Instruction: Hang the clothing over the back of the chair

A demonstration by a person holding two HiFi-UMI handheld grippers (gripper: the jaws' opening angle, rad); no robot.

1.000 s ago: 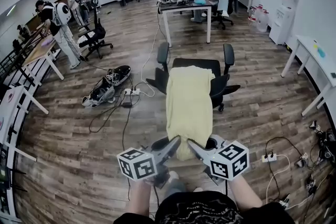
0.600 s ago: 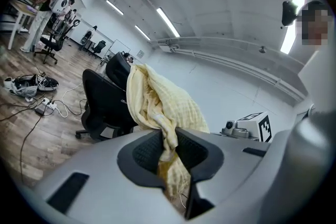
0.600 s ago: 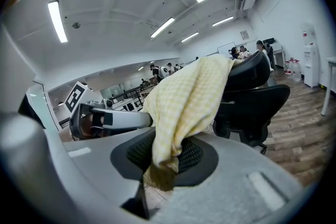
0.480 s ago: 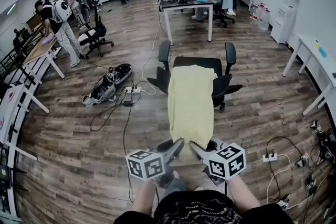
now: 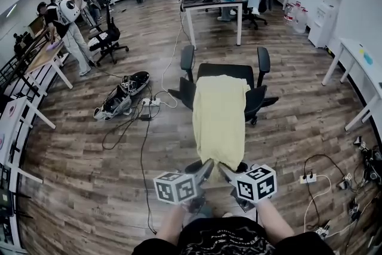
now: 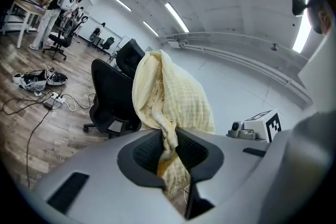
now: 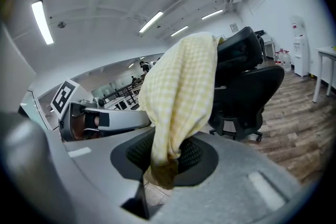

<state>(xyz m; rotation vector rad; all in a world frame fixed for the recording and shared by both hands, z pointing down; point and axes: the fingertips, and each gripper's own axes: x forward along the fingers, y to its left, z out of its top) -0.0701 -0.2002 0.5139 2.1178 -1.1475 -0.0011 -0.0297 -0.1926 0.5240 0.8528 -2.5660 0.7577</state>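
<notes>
A pale yellow checked cloth lies draped over the back of a black office chair and hangs down the near side. My left gripper is shut on the cloth's lower left corner, and the fabric is bunched between its pads. My right gripper is shut on the lower right corner, where the cloth droops between the pads. Both grippers sit close together just below the cloth's hem. In the left gripper view the right gripper's marker cube shows beside the cloth.
A grey table with seated people stands beyond the chair. Cables and a power strip lie on the wooden floor at left, beside a dark bag. More chairs and tables stand at left, white tables at right.
Both grippers have sunk lower and drawn closer together, holding the cloth's corners; the cloth hangs further down the chair's back.
</notes>
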